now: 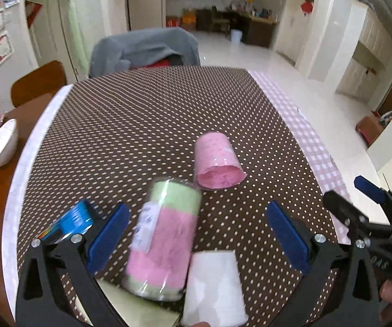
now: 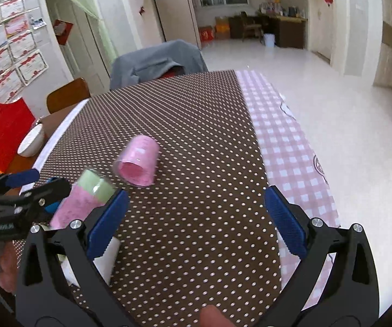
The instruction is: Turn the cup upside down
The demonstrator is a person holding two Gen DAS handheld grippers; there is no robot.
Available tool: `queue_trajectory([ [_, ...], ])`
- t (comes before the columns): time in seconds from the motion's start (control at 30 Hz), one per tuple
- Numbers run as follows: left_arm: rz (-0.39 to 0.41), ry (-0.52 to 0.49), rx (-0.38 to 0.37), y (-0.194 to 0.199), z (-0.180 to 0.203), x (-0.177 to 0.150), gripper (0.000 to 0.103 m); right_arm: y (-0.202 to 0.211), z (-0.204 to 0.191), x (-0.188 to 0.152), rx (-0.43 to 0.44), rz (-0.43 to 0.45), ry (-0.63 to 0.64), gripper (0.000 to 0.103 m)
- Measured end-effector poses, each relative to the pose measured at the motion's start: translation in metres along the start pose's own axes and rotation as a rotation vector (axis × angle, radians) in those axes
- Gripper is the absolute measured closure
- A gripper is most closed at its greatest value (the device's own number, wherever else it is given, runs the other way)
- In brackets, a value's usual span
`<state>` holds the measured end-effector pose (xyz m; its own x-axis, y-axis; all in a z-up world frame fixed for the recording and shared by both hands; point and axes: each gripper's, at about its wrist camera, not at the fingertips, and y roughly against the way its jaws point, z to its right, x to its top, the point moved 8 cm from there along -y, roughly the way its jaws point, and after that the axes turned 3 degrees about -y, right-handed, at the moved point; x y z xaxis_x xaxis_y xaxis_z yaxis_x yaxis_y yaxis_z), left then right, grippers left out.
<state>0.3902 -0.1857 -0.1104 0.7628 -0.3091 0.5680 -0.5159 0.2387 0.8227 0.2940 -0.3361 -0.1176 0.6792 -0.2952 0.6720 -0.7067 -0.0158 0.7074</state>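
A pink cup (image 1: 217,160) lies on its side on the brown dotted tablecloth (image 1: 146,114), its mouth turned toward me; it also shows in the right wrist view (image 2: 140,160). My left gripper (image 1: 198,234) is open, its blue fingers (image 1: 108,237) on either side of a pink-and-green cylinder (image 1: 163,239) that is not gripped. The cup lies just beyond it. My right gripper (image 2: 196,218) is open and empty, to the right of and nearer than the cup. It shows in the left wrist view (image 1: 359,199) at the right edge.
A white cup-shaped object (image 1: 215,288) stands near the cylinder. A blue tape roll (image 1: 73,218) lies at the left. A white bowl (image 1: 0,147) and a red bag (image 2: 5,133) sit at the table's left. A chair draped in grey cloth (image 1: 144,49) stands behind. Pink checked cloth (image 2: 286,141) covers the right edge.
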Motion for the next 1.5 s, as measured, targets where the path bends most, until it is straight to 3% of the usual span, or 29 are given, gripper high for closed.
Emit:
queue_trajectory([
  [0.27,-0.159,-0.003,-0.035,-0.067,0.009,0.021,0.004,-0.029,0.013,0.004,-0.010,-0.056,-0.030,0.006],
  [0.67,-0.276,-0.038,-0.023,-0.140,0.018,0.041,0.004,-0.051,0.023,0.005,-0.013,-0.096,-0.073,0.006],
  [0.77,-0.316,-0.052,-0.026,-0.154,0.020,0.039,0.036,-0.049,0.025,0.003,-0.015,-0.092,-0.079,0.006],
  [0.93,-0.288,-0.071,-0.028,-0.158,0.023,0.046,0.038,-0.036,0.028,0.001,-0.019,-0.077,-0.089,0.006],
  [1.07,-0.248,-0.056,-0.062,-0.140,0.029,0.046,0.039,-0.020,0.030,-0.002,-0.028,-0.058,-0.091,0.006],
  [1.27,-0.132,-0.056,-0.111,-0.078,0.038,0.053,0.039,0.010,0.028,-0.009,-0.035,-0.019,-0.100,0.006],
  [1.5,-0.011,-0.038,-0.138,-0.001,0.037,0.028,0.039,0.046,0.006,-0.027,-0.012,0.031,-0.071,0.006],
])
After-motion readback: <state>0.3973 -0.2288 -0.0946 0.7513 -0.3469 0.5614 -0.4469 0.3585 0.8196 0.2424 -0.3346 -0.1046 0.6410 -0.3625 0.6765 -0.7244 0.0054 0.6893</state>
